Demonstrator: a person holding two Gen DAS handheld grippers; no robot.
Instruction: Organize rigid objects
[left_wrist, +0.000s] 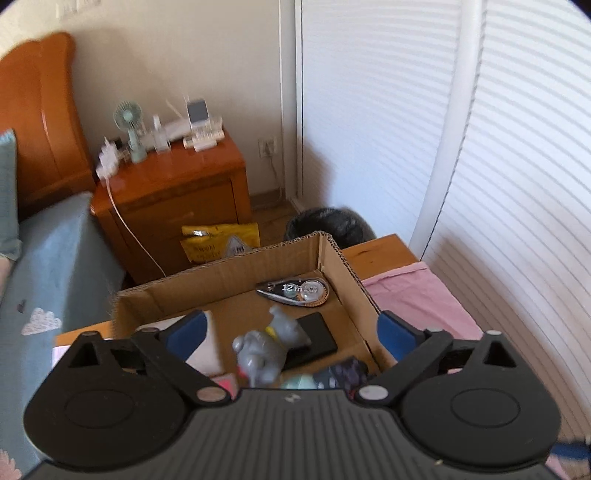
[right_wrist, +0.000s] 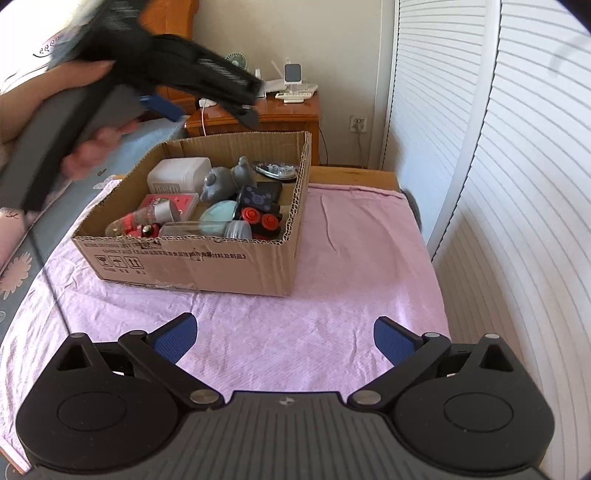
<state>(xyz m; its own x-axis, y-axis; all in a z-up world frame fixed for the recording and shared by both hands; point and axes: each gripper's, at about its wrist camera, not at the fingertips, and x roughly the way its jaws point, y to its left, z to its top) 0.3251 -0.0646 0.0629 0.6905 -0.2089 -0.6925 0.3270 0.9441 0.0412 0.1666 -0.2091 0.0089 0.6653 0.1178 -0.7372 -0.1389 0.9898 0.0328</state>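
A cardboard box (right_wrist: 192, 258) sits on a pink cloth (right_wrist: 332, 314) and holds several objects: a grey elephant toy (right_wrist: 221, 181), a white container (right_wrist: 177, 173), a toy train with red wheels (right_wrist: 258, 214), a clear bottle (right_wrist: 207, 229) and a correction tape (right_wrist: 275, 169). My left gripper (left_wrist: 291, 334) is open and empty above the box (left_wrist: 236, 269), over the elephant toy (left_wrist: 266, 350) and the correction tape (left_wrist: 295, 291). It also shows in the right wrist view (right_wrist: 207, 107), raised above the box's far left. My right gripper (right_wrist: 284, 338) is open and empty above the cloth, in front of the box.
A wooden nightstand (left_wrist: 173, 192) with a small fan (left_wrist: 129, 125) and a charger cable stands behind the box. A bed with blue cover (left_wrist: 48, 266) lies to the left. White slatted doors (right_wrist: 498, 166) close the right side. A black bin (left_wrist: 328, 225) stands behind the table.
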